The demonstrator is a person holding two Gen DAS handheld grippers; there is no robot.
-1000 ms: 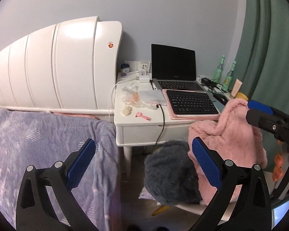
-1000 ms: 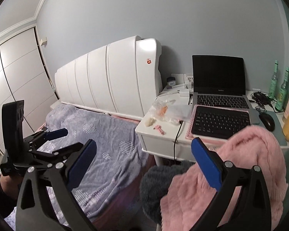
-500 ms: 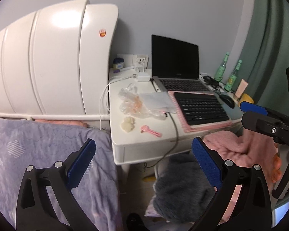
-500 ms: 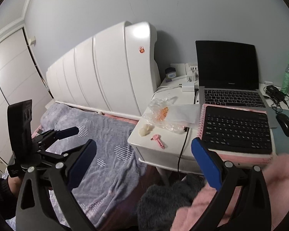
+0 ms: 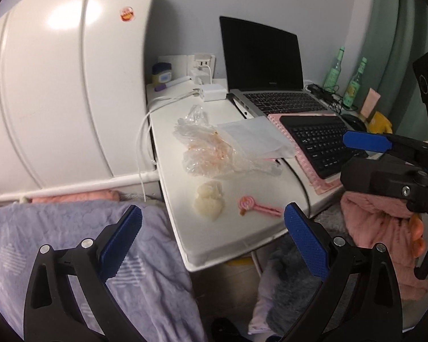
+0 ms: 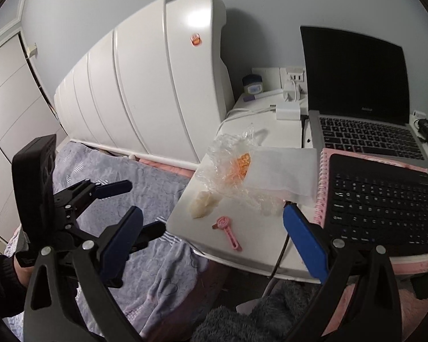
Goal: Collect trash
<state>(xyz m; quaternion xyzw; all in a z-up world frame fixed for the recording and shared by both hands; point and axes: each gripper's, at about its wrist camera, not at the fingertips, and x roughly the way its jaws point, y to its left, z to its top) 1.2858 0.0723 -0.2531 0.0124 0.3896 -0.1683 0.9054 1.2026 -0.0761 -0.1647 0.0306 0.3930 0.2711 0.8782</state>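
Observation:
Trash lies on the left part of the white desk (image 5: 236, 236): a crumpled clear plastic bag with orange bits (image 5: 211, 151) (image 6: 231, 168), a white paper sheet (image 5: 254, 136) (image 6: 282, 171), a pale crumpled wad (image 5: 209, 199) (image 6: 202, 202) and a pink lollipop-shaped stick (image 5: 256, 207) (image 6: 228, 232). My left gripper (image 5: 214, 236) is open, low in front of the desk edge, holding nothing. My right gripper (image 6: 211, 239) is open too, above the desk's front edge near the stick. The left gripper (image 6: 145, 206) also shows over the bed.
An open laptop (image 5: 268, 71) and a black keyboard (image 6: 379, 202) on a pink notebook fill the desk's right side. A white headboard (image 5: 65, 71) and purple bedspread (image 6: 145, 188) lie left. Charger, cable, jar and green bottles (image 5: 335, 68) stand at the back. Pink and grey fluffy cloth (image 5: 376, 228) sits below.
Both grippers have moved forward toward the desk, so the trash looms larger and nearer. Both stay open and empty.

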